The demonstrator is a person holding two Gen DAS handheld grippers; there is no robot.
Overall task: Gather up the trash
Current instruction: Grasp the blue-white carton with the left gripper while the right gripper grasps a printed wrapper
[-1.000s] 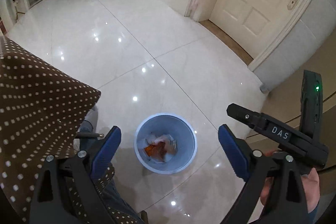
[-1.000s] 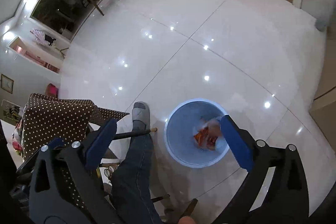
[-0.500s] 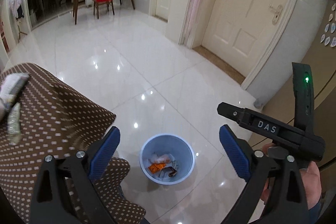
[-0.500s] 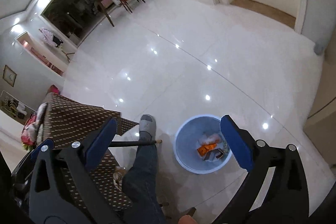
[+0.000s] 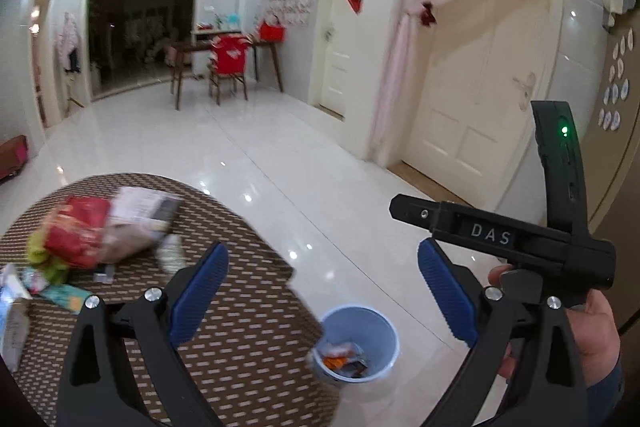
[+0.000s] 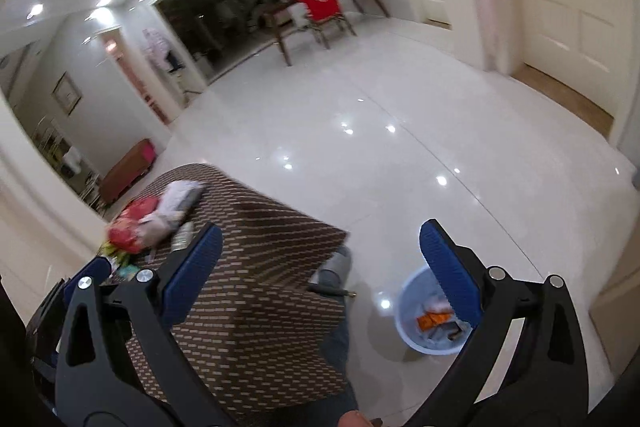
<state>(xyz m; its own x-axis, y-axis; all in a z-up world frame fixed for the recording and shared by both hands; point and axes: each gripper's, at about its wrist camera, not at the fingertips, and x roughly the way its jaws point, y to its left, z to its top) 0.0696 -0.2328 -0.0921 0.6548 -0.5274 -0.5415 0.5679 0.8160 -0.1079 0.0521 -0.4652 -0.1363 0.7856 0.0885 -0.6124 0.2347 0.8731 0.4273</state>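
A light blue trash bin [image 5: 357, 347] stands on the white floor beside the table and holds orange and white wrappers; it also shows in the right wrist view [image 6: 430, 327]. A pile of trash [image 5: 100, 231], with a red packet, white packaging and small wrappers, lies on the brown dotted tablecloth [image 5: 248, 343]; it also shows in the right wrist view [image 6: 156, 219]. My left gripper [image 5: 322, 291] is open and empty, above the table edge and the bin. My right gripper [image 6: 320, 271] is open and empty, raised above the table; its body also shows in the left wrist view [image 5: 500, 239].
The person's leg and grey slipper [image 6: 338, 267] are between the table and the bin. A cream door [image 5: 472, 99] and a pink curtain [image 5: 396, 67] are at the right. A wooden table and a red-covered chair [image 5: 230, 67] stand far back on the glossy tile floor.
Both grippers have risen and tilted up from looking down into the bin. The tabletop and its trash pile have come into view; the bin now sits low in both views.
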